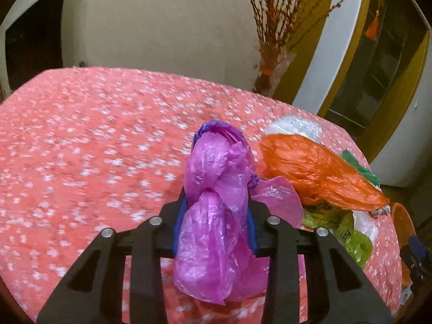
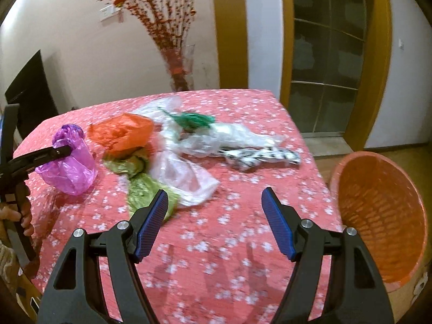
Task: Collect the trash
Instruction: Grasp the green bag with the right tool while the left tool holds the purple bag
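On the far left of the pink flowery table (image 2: 243,243), the left gripper (image 1: 216,210) is squeezing a purple plastic bag (image 1: 213,202). Its blue pads are pressing on both sides of the bag's scrunched middle, so the jaws are closed on it. The bag is puffing out above and below the pads. It looks very light, soft and crinkly, and probably slippery too. Pinching a bunched-up part looks like the best way to keep it from sliding out.

Next to it, an orange bag (image 2: 121,132) is lying on the table, touching a crumpled light green bag (image 2: 140,186). A clear plastic bag (image 2: 186,181) is spreading out beside them, with a dark green scrap (image 2: 195,120) behind it and a black-and-white wrapper (image 2: 259,156) further right.

The right gripper (image 2: 214,224) is hanging over the table with its jaws wide apart and nothing between them. The green and clear bags are sitting just in front of its left finger.

On the far right, an orange basket (image 2: 383,216) is waiting beside the table.
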